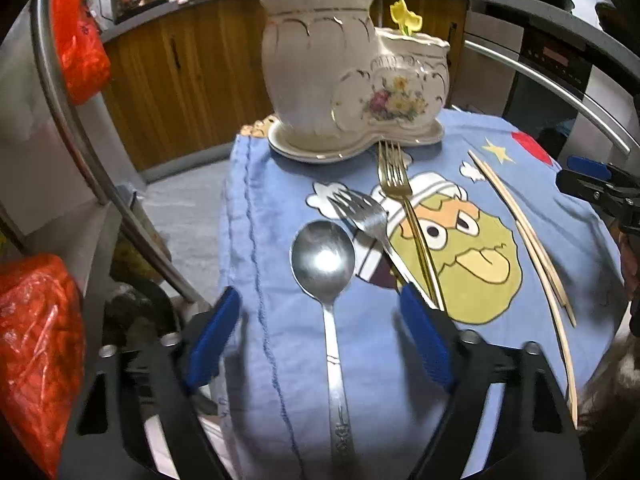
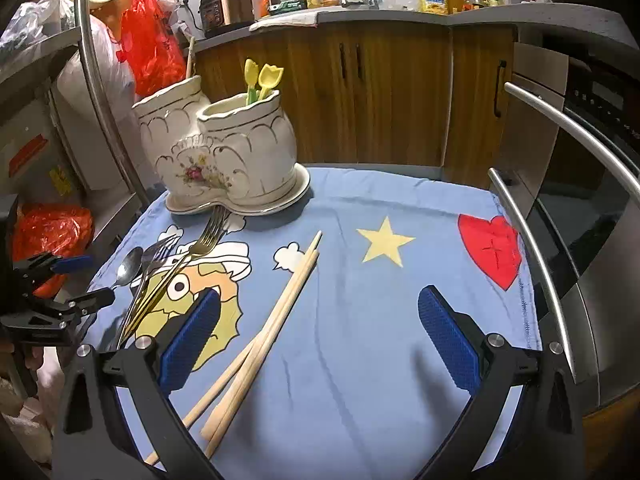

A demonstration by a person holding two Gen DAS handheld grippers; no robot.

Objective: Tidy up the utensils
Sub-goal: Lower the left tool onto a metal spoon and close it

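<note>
The surface [image 2: 400,352], covered by a blue cartoon-printed cloth, is judged to hold most of the work still undone. The cream two-compartment ceramic holder [image 1: 344,76] at its far edge is seen to contain only yellow plastic spoons [image 2: 262,78] and a wooden stick. Pale wooden chopsticks [image 2: 276,312], a gold fork [image 1: 404,208], a steel fork [image 1: 366,220] and a steel spoon [image 1: 324,264] are left lying loose. The left hand-held gripper [image 1: 320,340] is spread around the spoon's handle without touching it; the right hand-held gripper [image 2: 316,340] is spread and empty.
</note>
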